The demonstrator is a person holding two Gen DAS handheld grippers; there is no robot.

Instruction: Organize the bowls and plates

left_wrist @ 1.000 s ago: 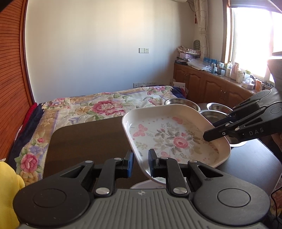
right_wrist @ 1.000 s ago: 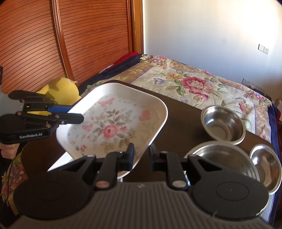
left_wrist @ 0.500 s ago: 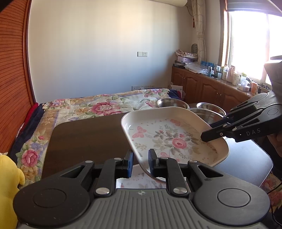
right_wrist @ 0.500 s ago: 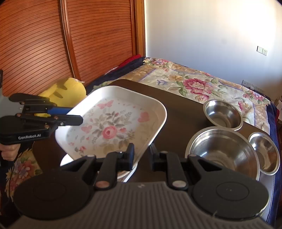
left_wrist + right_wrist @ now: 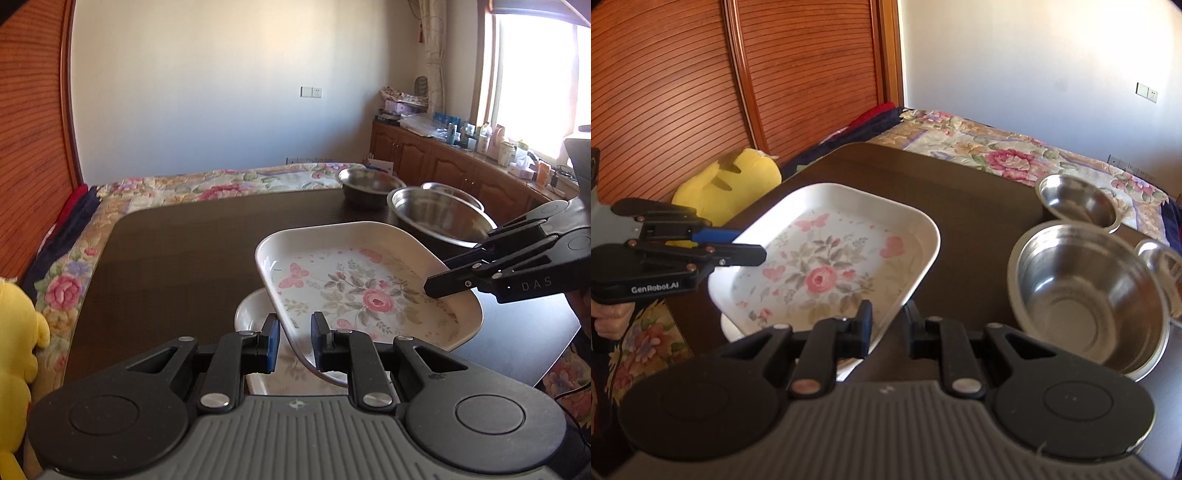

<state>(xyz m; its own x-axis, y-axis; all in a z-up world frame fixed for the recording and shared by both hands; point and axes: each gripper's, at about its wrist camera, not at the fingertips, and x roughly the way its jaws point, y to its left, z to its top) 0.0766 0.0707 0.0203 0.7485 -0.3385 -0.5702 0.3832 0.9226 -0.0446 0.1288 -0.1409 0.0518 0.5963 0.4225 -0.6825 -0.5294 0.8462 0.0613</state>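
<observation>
A white plate with a rose print hangs just above the dark table, held from two sides. My left gripper is shut on its near rim. My right gripper is shut on the opposite rim of the same plate. Each gripper also shows in the other's view: the right gripper and the left gripper. Right below lies a second floral plate, mostly hidden. Three steel bowls stand to one side: a large bowl, a small bowl and another bowl.
A bed with a floral quilt runs along the table's far edge. A yellow plush toy sits at the table's left end, by the wooden sliding doors. Low cabinets loaded with bottles stand under the window.
Both grippers have sunk together with the floral plate, bringing it close over the second plate on the table. The bowls now sit higher in both views.
</observation>
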